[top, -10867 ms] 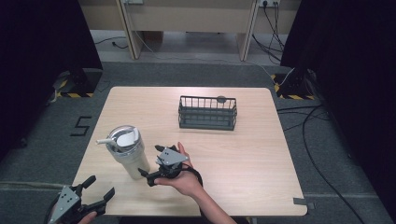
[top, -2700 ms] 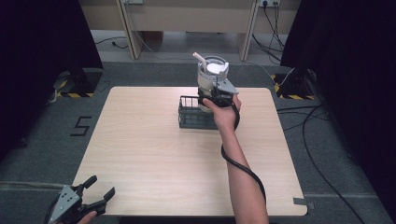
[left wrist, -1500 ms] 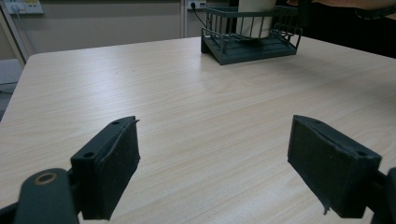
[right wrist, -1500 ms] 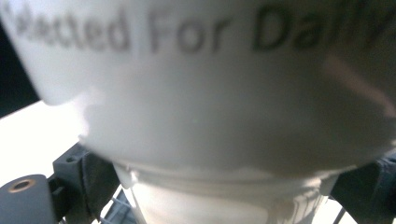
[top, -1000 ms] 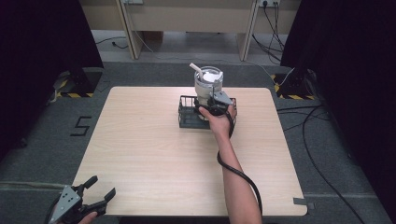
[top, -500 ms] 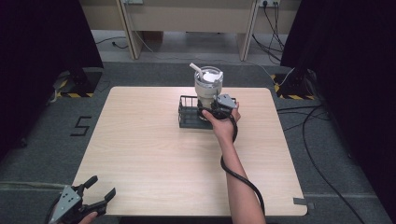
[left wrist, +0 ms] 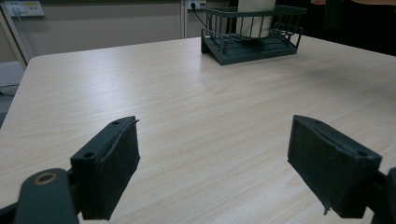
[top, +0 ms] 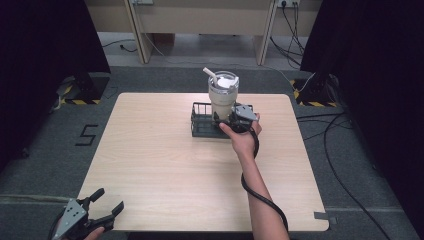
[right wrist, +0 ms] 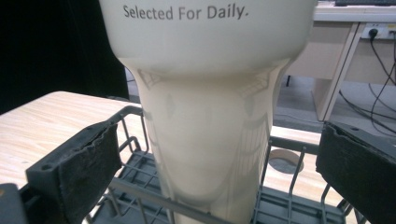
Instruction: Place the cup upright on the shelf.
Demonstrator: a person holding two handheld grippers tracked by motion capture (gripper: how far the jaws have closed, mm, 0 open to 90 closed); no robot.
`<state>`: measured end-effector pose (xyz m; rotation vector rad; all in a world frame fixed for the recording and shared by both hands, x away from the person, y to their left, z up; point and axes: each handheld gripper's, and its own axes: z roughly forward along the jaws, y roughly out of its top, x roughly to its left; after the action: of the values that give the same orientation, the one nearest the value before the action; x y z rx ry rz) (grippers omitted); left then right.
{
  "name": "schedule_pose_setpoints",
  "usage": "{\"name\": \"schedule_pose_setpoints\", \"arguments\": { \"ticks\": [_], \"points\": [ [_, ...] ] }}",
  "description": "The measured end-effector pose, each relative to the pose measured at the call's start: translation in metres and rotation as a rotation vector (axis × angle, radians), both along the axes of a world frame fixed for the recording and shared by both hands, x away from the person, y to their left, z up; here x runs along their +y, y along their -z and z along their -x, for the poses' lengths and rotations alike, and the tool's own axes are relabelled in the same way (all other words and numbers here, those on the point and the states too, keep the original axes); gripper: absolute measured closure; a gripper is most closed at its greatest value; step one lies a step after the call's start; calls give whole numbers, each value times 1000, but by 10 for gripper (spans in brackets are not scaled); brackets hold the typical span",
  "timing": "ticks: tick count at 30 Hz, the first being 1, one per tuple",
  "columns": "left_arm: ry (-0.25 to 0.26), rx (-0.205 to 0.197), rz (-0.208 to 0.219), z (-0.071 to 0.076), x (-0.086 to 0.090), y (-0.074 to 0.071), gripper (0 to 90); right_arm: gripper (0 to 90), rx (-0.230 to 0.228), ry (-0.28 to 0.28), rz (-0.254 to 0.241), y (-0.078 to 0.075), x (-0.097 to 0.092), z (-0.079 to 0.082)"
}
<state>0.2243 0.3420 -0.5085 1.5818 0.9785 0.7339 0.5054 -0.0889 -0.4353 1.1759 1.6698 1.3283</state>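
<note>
A cream tumbler (top: 222, 97) with a lid and straw stands upright in a dark wire basket (top: 200, 127) at the far middle of the table (top: 150, 160). My right gripper (top: 224, 119) is open at the basket's near right side. In the right gripper view its jaws stand apart on either side of the tumbler's (right wrist: 210, 140) narrow lower part, without touching it, just above the basket's (right wrist: 126, 186) rim. My left gripper (top: 106, 205) is open with nothing in it at the table's near left corner. The left gripper view shows the basket (left wrist: 252, 46) far off.
The table is light wood, with dark carpet around it. Cables run over the floor at the right and back. Desk legs and wall sockets stand beyond the far edge.
The right gripper carried the tumbler from the table's near left to the basket and lowered it in. Its jaws now stand apart from the tumbler. The left gripper has not moved.
</note>
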Motion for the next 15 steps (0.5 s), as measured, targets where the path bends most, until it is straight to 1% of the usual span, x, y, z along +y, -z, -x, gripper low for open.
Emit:
{"name": "schedule_pose_setpoints", "arguments": {
  "ticks": [2, 5, 9, 15],
  "points": [
    [0, -1, -1, 0, 0, 0, 159, 4, 2, 0, 4, 0, -2, 3],
    [0, -1, -1, 0, 0, 0, 159, 4, 3, -6, -5, 1, -4, 7],
    [-1, -4, -2, 0, 0, 0, 159, 5, 0, -6, -4, 4, -8, 13],
    [-2, -3, -1, 0, 0, -1, 159, 7, 8, -11, 4, 6, -14, 22]
  ]
}}
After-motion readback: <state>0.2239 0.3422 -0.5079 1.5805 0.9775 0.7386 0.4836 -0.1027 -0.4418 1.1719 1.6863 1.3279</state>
